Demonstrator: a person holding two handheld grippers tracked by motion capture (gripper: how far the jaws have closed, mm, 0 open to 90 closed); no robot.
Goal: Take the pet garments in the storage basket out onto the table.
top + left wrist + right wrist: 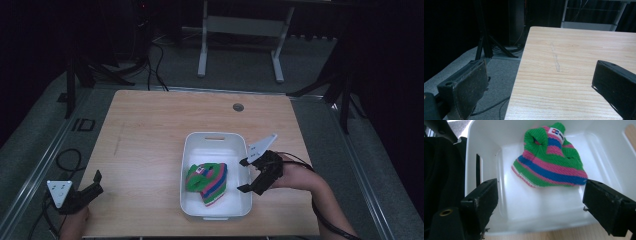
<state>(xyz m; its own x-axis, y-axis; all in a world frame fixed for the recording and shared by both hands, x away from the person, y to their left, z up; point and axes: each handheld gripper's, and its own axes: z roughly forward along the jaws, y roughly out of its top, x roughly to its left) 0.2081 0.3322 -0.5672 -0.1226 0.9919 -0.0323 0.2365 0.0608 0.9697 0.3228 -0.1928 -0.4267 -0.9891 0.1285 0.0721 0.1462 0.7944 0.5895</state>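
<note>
A knitted garment (208, 182) striped in green, pink and blue lies crumpled inside a white plastic bin (190, 150) on the wooden table. In the right gripper view the garment (550, 160) rests on the bin's floor, a small white label near its top. My right gripper (245, 175) hovers at the bin's right rim, open, nothing between its jaws. Over the table's front left corner my left gripper (97, 182) stands open and empty, far from the bin. The left gripper view looks across bare wood (574, 62) between its two black pads (469, 85).
A round grommet hole (238, 107) sits near the table's far edge. Cables (67, 160) trail on the grey floor at the left, and tripod legs (115, 75) and a white desk frame (240, 30) stand beyond the table.
</note>
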